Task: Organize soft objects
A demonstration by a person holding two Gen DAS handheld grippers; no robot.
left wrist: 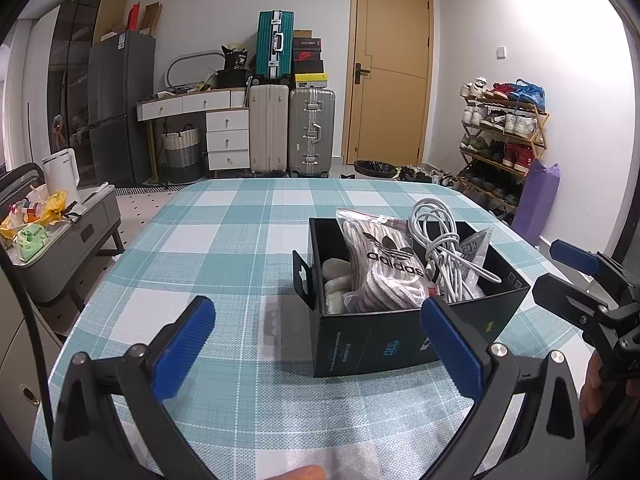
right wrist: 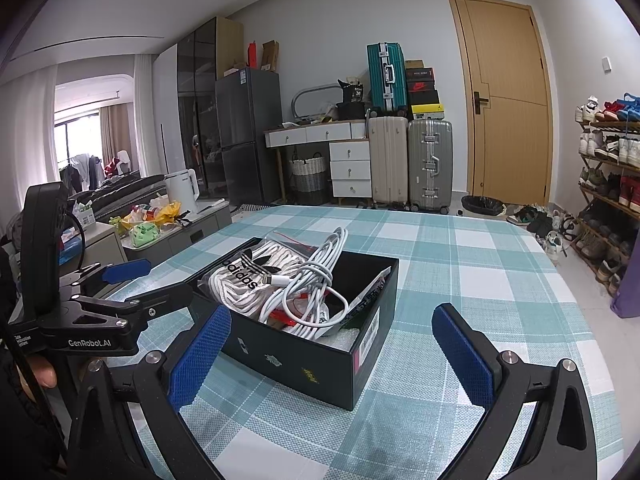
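Box [left wrist: 404, 312] sits ahead of both my claws on the checked desk [left wrist: 224, 240], and it is what the coming move turns on. From my left claw [left wrist: 320, 344] it lies forward and to the right, its near wall just past my right-hand pad; from my right claw [right wrist: 332, 352] it lies forward and a little left, one corner pointing back between the pads. Its long axis runs diagonally away from me, near right to far left in the right wrist view.

Inside are the soft things: a bagged bundle of striped laces [left wrist: 384, 268] printed with a brand name, leaning up on the side toward my left claw; a loose white cable [right wrist: 316, 288] coiled on top toward the middle, looping above the rim; and something pale and padded [left wrist: 336, 280] low in the corner.

Both claws are spread wide and grip nothing. Each hovers just short of the box, one on either flank. I judge the right claw better placed for the cable, the left for the laces. The loops look likely to snag on the bag.
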